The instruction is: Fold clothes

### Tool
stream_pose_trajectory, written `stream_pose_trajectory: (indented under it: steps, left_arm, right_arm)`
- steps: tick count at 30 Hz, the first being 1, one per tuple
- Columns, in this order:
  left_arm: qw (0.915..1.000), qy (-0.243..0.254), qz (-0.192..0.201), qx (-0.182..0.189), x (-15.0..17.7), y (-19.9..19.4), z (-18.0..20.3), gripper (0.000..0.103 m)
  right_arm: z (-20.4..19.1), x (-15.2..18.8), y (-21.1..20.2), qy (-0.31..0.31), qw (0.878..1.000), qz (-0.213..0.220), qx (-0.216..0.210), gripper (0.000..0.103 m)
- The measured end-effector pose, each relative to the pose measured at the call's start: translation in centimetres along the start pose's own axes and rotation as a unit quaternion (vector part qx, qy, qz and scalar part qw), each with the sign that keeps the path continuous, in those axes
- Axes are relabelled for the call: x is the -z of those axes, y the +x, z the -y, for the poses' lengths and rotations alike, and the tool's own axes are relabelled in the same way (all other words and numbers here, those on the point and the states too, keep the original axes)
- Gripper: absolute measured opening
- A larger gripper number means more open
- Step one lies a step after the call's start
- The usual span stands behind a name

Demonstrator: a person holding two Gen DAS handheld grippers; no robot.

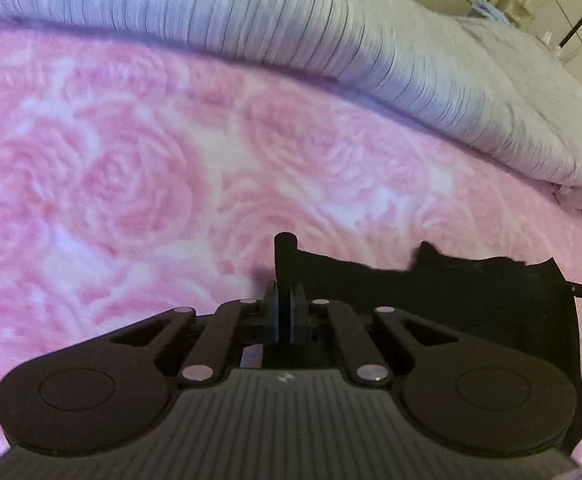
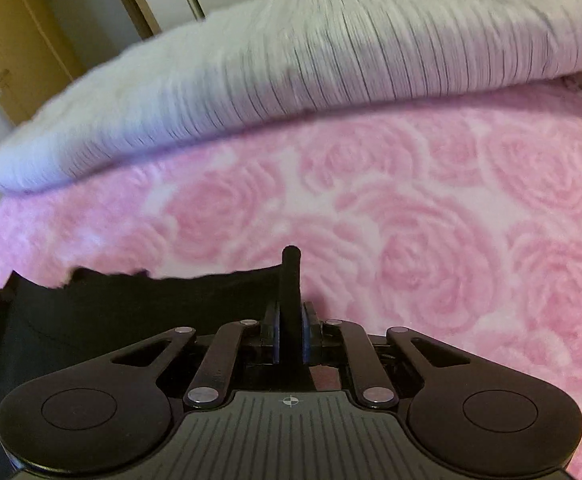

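Note:
A black garment (image 1: 471,292) hangs stretched between my two grippers above a pink rose-patterned blanket (image 1: 131,184). My left gripper (image 1: 285,300) is shut on the garment's left corner, which sticks up between the fingers. In the right wrist view my right gripper (image 2: 290,320) is shut on the garment's other corner, and the black cloth (image 2: 131,304) spreads away to the left over the pink blanket (image 2: 451,240). The lower part of the garment is hidden behind the gripper bodies.
A grey ribbed duvet (image 1: 331,48) lies folded along the far side of the bed, also in the right wrist view (image 2: 291,60). A wooden door (image 2: 11,40) and white cupboards stand beyond the bed. A round mirror (image 1: 567,24) is at the far right.

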State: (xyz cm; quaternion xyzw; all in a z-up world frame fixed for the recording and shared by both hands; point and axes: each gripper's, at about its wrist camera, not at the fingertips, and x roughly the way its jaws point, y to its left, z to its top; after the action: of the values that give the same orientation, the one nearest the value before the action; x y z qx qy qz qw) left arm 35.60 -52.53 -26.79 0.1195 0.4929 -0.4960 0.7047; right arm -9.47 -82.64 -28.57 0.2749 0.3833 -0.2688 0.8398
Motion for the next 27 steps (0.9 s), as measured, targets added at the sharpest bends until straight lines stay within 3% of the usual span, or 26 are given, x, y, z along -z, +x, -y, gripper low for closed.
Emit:
stream_pose_trajectory:
  steps: [4, 8, 10, 16, 19, 22, 24, 27]
  left_arm:
    - [0.9996, 0.02, 0.02, 0.006, -0.5, -0.2, 1.1, 0.003]
    - [0.999, 0.029, -0.025, -0.022, -0.1, 1.8, 0.5, 0.007]
    - [0.9986, 0.03, -0.029, -0.033, 0.1, 1.7, 0.3, 0.011]
    - [0.9967, 0.045, 0.001, -0.067, 0.9, -3.3, 0.7, 0.012]
    - [0.9972, 0.065, -0.001, -0.036, 3.1, -6.4, 2.7, 0.012]
    - [0.9947, 0.091, -0.049, 0.008, 7.4, -7.0, 4.9, 0.012]
    - [0.9907, 0.113, -0.075, 0.016, 10.5, -6.3, 5.6, 0.013]
    - [0.9875, 0.135, -0.081, 0.009, 13.4, -5.7, 5.5, 0.013]
  right_arm:
    - [1.0, 0.6, -0.1, 0.019, 0.999, 0.015, 0.023, 0.008]
    - [0.6, 0.8, 0.7, 0.005, 1.0, -0.021, 0.014, 0.01]
    - [-0.3, 0.0, 0.0, -0.008, 1.0, -0.014, 0.016, 0.015]
    - [-4.5, 0.0, -5.7, -0.054, 0.998, 0.022, 0.02, 0.025]
    - [-8.1, 3.6, -7.9, -0.058, 0.998, 0.003, -0.025, 0.025]
    - [-11.2, 8.7, -8.5, -0.074, 0.995, -0.04, -0.058, 0.025]
    - [-12.9, 12.1, -8.5, -0.081, 0.991, -0.071, -0.075, 0.025]
    - [-13.3, 16.5, -7.8, -0.097, 0.986, -0.112, -0.077, 0.025]
